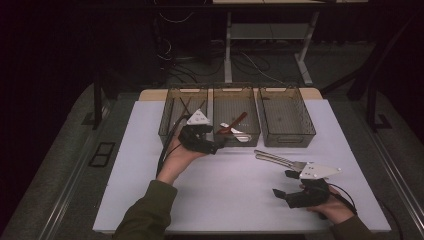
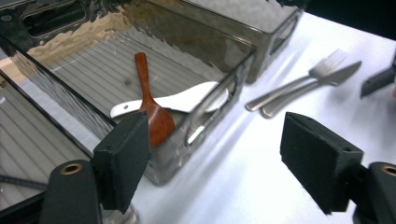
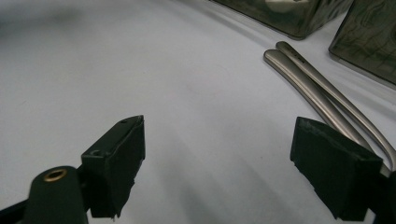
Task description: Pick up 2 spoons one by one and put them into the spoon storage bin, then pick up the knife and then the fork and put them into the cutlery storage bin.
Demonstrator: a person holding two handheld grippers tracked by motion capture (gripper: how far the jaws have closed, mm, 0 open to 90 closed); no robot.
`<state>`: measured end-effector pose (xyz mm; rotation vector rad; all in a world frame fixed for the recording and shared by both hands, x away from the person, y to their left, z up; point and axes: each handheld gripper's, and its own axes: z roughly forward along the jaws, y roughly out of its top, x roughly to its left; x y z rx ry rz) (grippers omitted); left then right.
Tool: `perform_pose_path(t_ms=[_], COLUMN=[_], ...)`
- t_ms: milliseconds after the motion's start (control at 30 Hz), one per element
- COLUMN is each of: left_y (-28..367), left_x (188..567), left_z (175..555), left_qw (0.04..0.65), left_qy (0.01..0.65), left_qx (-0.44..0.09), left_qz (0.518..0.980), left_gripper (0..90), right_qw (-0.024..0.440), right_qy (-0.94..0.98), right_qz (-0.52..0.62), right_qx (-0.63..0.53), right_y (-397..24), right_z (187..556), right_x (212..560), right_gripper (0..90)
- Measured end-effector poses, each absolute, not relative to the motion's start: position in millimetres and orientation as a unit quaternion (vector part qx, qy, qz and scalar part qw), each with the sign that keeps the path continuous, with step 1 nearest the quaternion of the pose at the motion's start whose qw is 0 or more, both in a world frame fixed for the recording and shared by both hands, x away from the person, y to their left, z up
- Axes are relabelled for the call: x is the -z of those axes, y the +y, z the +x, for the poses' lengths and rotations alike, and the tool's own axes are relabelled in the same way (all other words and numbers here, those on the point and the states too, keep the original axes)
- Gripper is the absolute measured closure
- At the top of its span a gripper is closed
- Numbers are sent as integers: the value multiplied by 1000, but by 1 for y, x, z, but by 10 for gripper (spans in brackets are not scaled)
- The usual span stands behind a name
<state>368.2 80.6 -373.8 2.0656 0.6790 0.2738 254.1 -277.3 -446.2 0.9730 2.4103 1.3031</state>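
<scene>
Nearby: fork point(image 2: 322, 71), knife point(image 2: 327, 81) beside middle bin point(image 1: 236, 114); nothing blocking.

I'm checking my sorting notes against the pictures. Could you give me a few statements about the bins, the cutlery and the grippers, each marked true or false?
1. The wooden spoon lies in the middle bin. True.
2. The fork and the knife are in the right bin. False: they lie side by side on the table.
3. The left gripper holds the wooden spoon. False: its jaws stand open and empty.
4. A white spoon lies with the wooden one. True.
5. The right gripper is open. True.
</scene>
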Motion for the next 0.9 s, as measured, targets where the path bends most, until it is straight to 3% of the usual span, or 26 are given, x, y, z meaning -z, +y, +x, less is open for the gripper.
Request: perform_pose_path(t_ms=[367, 900], left_y=[104, 143], left_x=[388, 418], left_z=[330, 285], left_qw=[477, 488], left_qy=[268, 283], left_qx=[-112, -110], left_qz=[830, 818], left_gripper=[201, 28], right_qw=[116, 114], right_qy=[823, 822], right_qz=[332, 330], right_qx=[-447, -450], right_y=[-277, -278], right_z=[254, 254], right_x=[446, 445], right_gripper=[177, 177])
